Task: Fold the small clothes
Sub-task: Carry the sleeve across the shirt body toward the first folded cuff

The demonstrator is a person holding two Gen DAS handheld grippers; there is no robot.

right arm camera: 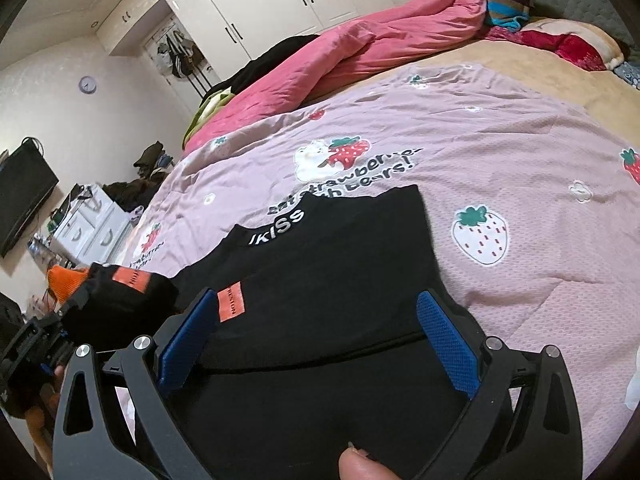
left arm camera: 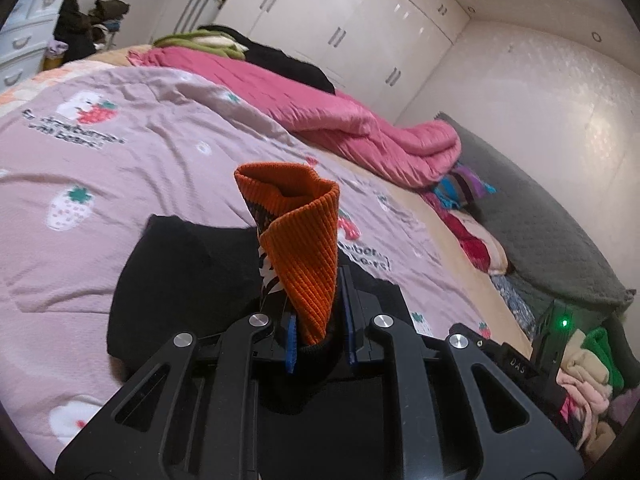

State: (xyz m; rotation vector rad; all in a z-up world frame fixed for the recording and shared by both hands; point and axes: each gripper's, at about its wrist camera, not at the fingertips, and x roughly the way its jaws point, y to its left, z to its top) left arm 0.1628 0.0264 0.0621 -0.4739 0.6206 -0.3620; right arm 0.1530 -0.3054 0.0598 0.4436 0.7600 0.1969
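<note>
Left hand-held gripper (left arm camera: 320,340) — orange-cuffed sock (left arm camera: 304,240) between fingers

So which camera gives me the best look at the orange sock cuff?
The left wrist view: the orange sock cuff stands big and central, pinched in the left hand-held gripper. The right wrist view shows only a small orange bit at its left edge.

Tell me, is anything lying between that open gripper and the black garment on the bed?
Nothing visible. The right gripper hangs directly over the black garment, jaws wide apart. The sock is off to the side, clamped in the left gripper.
</note>
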